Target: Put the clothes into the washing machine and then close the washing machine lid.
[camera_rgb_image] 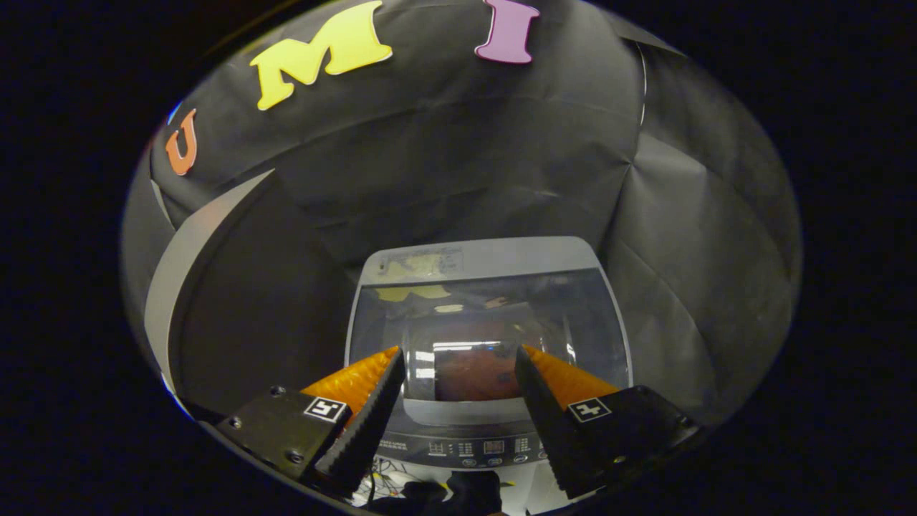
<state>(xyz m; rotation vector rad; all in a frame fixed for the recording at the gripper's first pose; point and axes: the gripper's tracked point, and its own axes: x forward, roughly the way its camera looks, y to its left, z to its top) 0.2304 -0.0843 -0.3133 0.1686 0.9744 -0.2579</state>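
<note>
A grey top-loading washing machine (478, 259) stands just ahead of the gripper, against the black cloth wall. Its dark glass lid (494, 315) lies flat, down over the tub, and mirrors the booth. Through the glass, between the fingertips, a reddish mass (476, 376) shows inside the drum; I cannot tell what it is. The control panel (473, 448) runs along the machine's near edge, between the fingers. My gripper (458, 351) hovers above the front of the machine, open, with nothing between its fingers.
Black cloth walls close in behind and on both sides of the machine. A pale grey panel (179, 265) stands to the left. Below the control panel, a dark object with cables (437, 493) lies against the machine's white front.
</note>
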